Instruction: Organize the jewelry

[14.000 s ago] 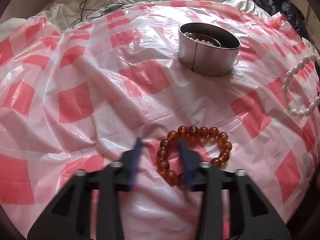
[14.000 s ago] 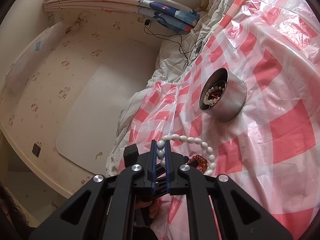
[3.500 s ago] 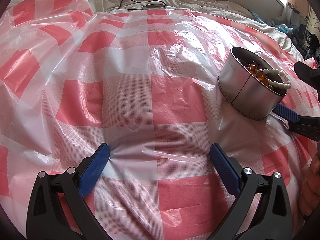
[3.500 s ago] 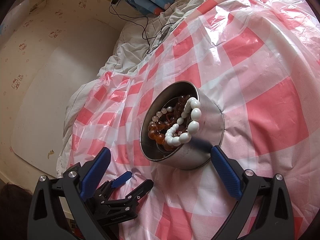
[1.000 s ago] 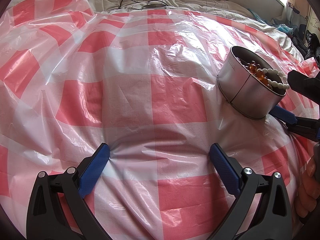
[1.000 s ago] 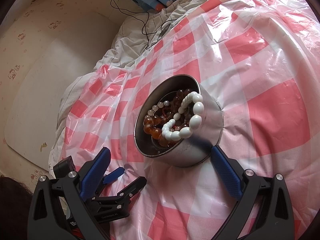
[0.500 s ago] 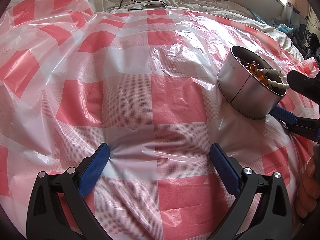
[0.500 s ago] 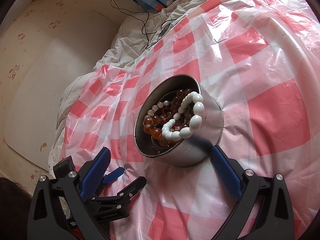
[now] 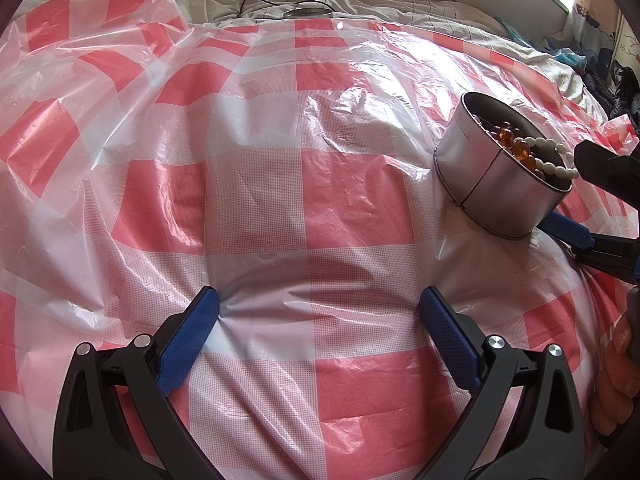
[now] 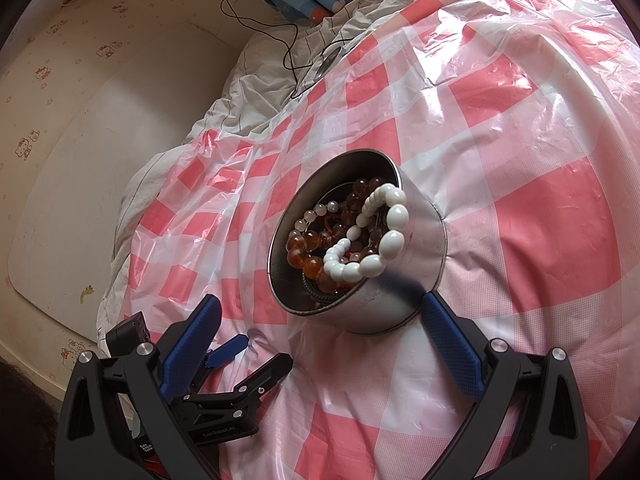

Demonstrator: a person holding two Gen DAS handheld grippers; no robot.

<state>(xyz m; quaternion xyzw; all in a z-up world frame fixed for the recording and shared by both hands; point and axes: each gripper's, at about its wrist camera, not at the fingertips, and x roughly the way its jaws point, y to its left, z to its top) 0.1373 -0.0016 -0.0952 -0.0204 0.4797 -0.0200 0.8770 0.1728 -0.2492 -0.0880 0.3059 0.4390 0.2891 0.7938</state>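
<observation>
Bracelets fill the round silver metal tin [image 10: 384,304] on the bed's pink-checked plastic sheet [image 9: 256,184]; the white bead bracelet [image 10: 372,240] drapes over its rim. Both my left gripper [image 9: 320,332] and right gripper [image 10: 320,330] gape, empty. I'd nudge that loop inward gently.

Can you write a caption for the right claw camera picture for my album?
Open right claw by a tin of white and amber beads.

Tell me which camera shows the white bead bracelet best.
The right wrist view: it looks down into the metal tin, so the white bead bracelet shows as a whole loop draped over the rim. The left wrist view catches only a few beads above the tin's far edge.
</observation>
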